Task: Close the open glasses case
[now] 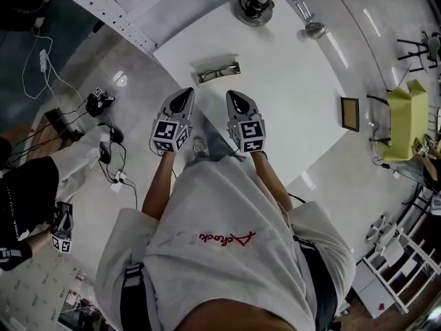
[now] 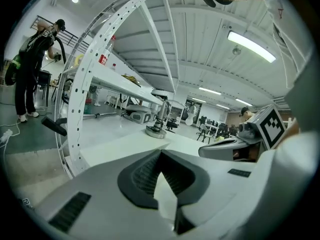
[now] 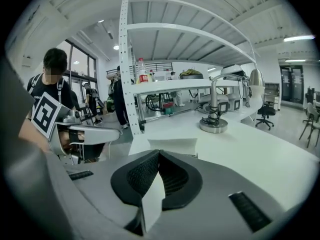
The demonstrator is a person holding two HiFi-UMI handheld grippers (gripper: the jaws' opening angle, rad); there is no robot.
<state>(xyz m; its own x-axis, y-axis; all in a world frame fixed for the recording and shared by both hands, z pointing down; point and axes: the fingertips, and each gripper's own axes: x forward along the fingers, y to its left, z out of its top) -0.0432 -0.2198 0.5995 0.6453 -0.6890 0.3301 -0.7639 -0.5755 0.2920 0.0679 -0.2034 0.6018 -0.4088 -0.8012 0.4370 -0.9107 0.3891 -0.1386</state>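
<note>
Left claw (image 1: 186, 94), right claw (image 1: 234, 96), both closed; one open glasses case (image 1: 218, 69).

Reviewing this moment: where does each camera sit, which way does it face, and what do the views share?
Head view: on the person's head, facing steeply down at the table, the glasses case, the forearms, the left gripper and the right gripper.
Left gripper view: on the left gripper, looking along its shut jaws across the table; the right gripper shows alongside.
Right gripper view: on the right gripper, looking along its shut jaws toward the glasses case; the left gripper shows alongside.
Shared: all three show the lamp base.
</note>
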